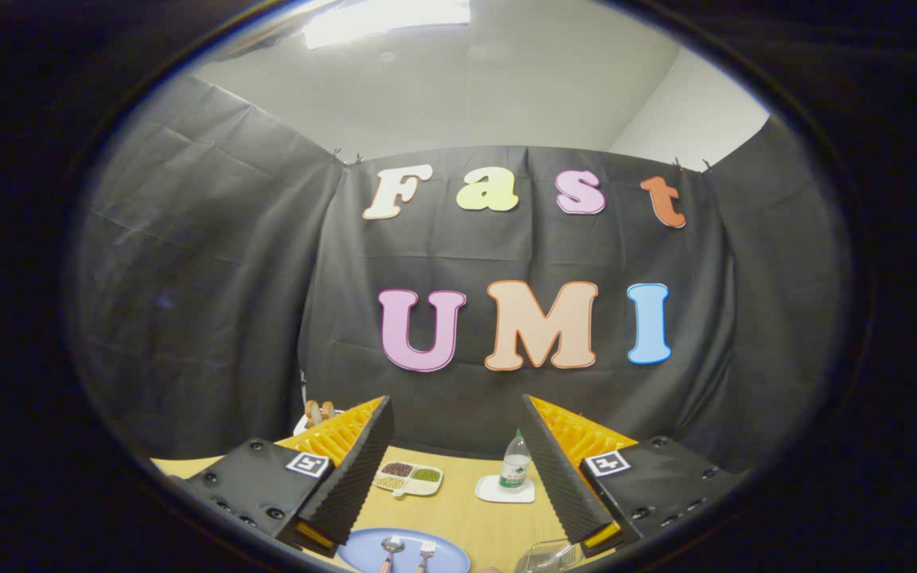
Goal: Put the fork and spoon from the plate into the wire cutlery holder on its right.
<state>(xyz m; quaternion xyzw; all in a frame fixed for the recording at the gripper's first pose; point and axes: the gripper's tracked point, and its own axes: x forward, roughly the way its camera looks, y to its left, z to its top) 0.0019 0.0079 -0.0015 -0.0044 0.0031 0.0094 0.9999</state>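
My gripper (pixel 457 461) is open, its two fingers spread wide and held well above the wooden table. Below and between the fingers lies a blue plate (pixel 363 549) with a spoon (pixel 391 551) on the left and a fork (pixel 426 553) on the right, bowl and tines pointing away from me. To the right of the plate, under the right finger, part of the wire cutlery holder (pixel 548 555) shows. Nothing is between the fingers.
Farther along the table sit a white divided dish (pixel 411 479) of beans and seeds and a small bottle (pixel 515 461) on a white coaster (pixel 505 492). A rack with brown items (pixel 318 412) stands at the back left, by the black booth wall.
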